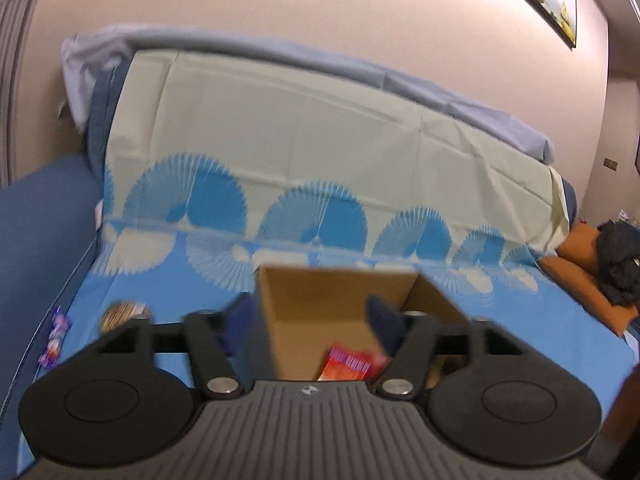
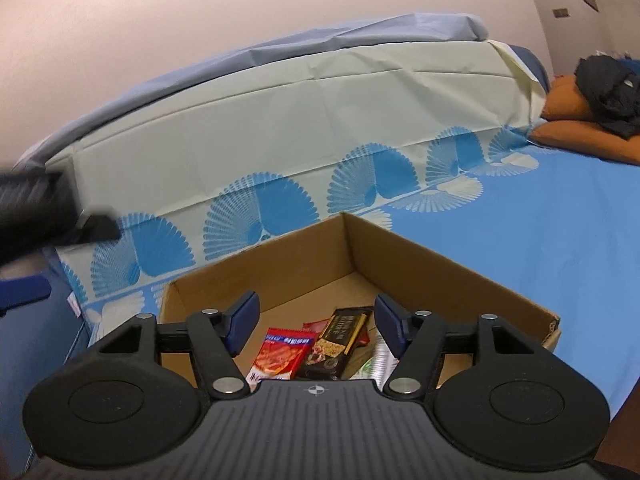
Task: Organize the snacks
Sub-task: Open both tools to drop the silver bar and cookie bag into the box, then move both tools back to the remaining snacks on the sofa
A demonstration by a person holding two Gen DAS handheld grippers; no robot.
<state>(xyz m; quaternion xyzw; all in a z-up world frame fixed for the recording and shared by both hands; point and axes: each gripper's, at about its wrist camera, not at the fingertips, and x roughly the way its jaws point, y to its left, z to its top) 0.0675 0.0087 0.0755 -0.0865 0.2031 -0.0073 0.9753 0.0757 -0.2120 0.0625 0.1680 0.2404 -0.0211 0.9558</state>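
An open cardboard box (image 1: 340, 300) (image 2: 440, 272) sits on the blue patterned sheet (image 2: 540, 240). Inside it lie a red snack packet (image 1: 348, 364) (image 2: 284, 354), a dark bar packet (image 2: 340, 340) and a green-and-white packet (image 2: 376, 360). My right gripper (image 2: 316, 324) hangs open just above these, with nothing between its fingers. My left gripper (image 1: 312, 320) is blurred and stands open at the box's near left corner; the box wall shows between its fingers, and no pad presses on it. Left of the box, a round biscuit pack (image 1: 120, 312) and a purple-and-white sweet packet (image 1: 56, 336) lie on the sheet.
A cream cover with blue fans (image 1: 320, 140) rises behind the box against the wall. An orange pillow (image 2: 580, 132) with dark clothing (image 2: 608, 92) on it lies at the far right. A dark blurred shape (image 2: 48, 216), probably the other gripper, fills the right wrist view's left edge.
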